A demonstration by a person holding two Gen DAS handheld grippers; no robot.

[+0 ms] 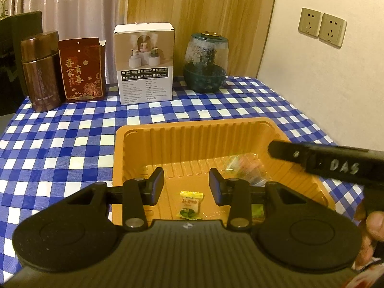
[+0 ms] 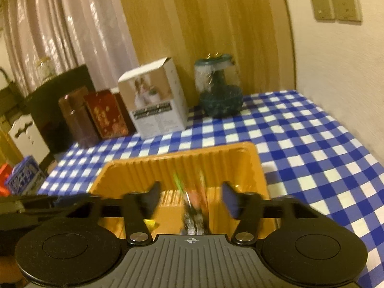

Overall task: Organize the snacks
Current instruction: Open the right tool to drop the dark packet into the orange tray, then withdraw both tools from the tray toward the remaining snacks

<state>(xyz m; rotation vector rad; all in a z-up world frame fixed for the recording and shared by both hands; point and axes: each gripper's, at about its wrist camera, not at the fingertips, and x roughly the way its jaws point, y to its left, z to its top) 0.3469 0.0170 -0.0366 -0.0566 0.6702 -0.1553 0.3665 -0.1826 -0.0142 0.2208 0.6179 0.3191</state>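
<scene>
Right wrist view is blurring badly: a smeared clear-wrapped snack (image 2: 194, 206) with green, orange and dark streaks is showing between the right tongs (image 2: 189, 202), apparently untouched by either pad; contents unreadable. In the left wrist view the same clear-wrapped bundle (image 1: 244, 168) is lying inside the orange ribbed plastic tray (image 1: 192, 132), toward its right side, partly hidden by the right tongs' black arm (image 1: 336, 163), which is crossing over the tray's right rim. White handwriting "DAS" is showing on that arm. A fingertip (image 1: 374, 220) is poking in at the right edge, cut off.

Left tongs (image 1: 186, 187) are standing narrowly apart over the tray's near part, nothing between the pads. Right tongs are gaping wider, gripping nothing.

A small yellow wrapped candy (image 1: 189, 205) with green print is lying on the tray floor just below the left tongs' gap; its characters are too small to read. A green scrap (image 1: 258, 210) is peeking out behind the left tongs' right finger, mostly hidden.

The tray is sitting on the blue-and-white checked counter (image 1: 72, 144). Behind the tray, along the counter's far edge: a brown metal canister (image 1: 40, 72), a dark red box with gold Chinese characters (image 1: 81, 72), a white carton picturing small humidifiers (image 1: 145, 64), and a green-based glass jar (image 1: 206, 64). Two beige wall sockets (image 1: 321, 26) are sitting on the wall right of the jar. Curtains are hanging behind.
</scene>
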